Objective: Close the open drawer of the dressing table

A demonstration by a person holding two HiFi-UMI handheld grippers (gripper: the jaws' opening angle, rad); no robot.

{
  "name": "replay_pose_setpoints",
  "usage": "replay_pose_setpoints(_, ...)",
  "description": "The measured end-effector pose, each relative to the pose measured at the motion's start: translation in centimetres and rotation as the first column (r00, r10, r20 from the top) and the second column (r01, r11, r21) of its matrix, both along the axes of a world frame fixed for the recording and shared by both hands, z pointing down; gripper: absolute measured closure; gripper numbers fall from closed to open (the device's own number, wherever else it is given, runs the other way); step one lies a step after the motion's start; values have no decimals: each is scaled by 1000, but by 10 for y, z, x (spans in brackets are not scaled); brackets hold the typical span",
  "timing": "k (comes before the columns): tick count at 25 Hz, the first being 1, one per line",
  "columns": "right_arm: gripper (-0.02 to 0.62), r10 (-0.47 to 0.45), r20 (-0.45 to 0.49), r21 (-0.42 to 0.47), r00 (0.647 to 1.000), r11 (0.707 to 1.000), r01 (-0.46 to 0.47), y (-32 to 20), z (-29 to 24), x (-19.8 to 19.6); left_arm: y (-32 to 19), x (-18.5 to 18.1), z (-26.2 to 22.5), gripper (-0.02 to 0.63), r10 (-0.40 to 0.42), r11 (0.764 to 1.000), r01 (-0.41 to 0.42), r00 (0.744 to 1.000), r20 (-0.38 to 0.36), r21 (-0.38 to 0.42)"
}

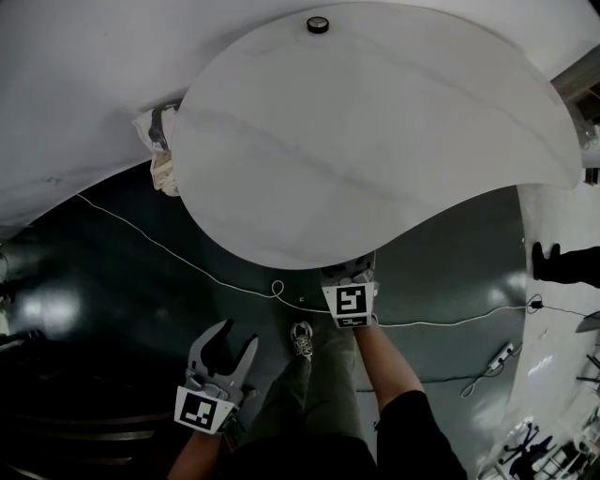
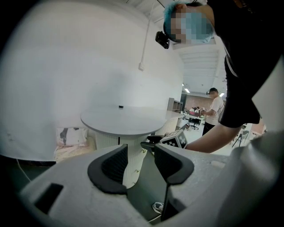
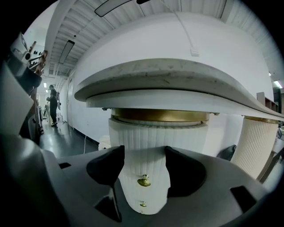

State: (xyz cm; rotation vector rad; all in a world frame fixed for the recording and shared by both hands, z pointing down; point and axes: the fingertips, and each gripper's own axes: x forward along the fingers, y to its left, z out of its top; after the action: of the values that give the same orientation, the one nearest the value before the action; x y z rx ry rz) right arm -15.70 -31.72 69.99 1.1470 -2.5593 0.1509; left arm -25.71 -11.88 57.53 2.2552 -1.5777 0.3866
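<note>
Step in hand: approach for the push. My right tongs (image 1: 350,279) are under the overhanging edge of the desk (image 1: 375,141), aimed at its ribbed white pedestal (image 2: 133,164).

Right tongs: released, jaws apart, nothing clamped. The right gripper view shows a rounded ribbed front (image 3: 146,162) with a brass knob (image 3: 143,180) framed between the jaws. I take this for the drawer front. A second knob (image 3: 142,204) sits lower, and a gold band (image 3: 159,116) runs just under the top. I cannot tell whether the jaws touch the front, nor how far the drawer stands out.

Left tongs (image 1: 234,339): released, jaws apart, empty. They are held low over the dark floor, well apart from the desk.

Next move, as I judge it: bring the right tongs square onto the front beside the knob and press straight in toward the pedestal. No grip is needed. An off-centre push risks skewing the drawer.

Views compared: the head view shows only the desk top and a small black object (image 1: 318,24) on it, and the top hides the pedestal and the jaw tips. The left gripper view gives the side aspect, with the right tongs' marker cube (image 2: 177,139) near the pedestal just beneath the top. Only the right gripper view shows the knobs head-on.
</note>
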Motion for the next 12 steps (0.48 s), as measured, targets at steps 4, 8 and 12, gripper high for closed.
replay_pose_setpoints(4,321,21,20,-3,1000,1000,-20,-3,0,-3,-2,-3,0,423,-10,1000,11,1000,-7,15)
replay_pose_setpoints(8,321,35,36,-15,999,999,-35,-6,-1,-4,0,-9,-1,423,-26,999,26,1000,-11,33)
replay_pose_setpoints(12,312,38,40,-21,998,999,-37,-4,-1,-6,3,-14,-4,423,-35,999,36,999,-8,29)
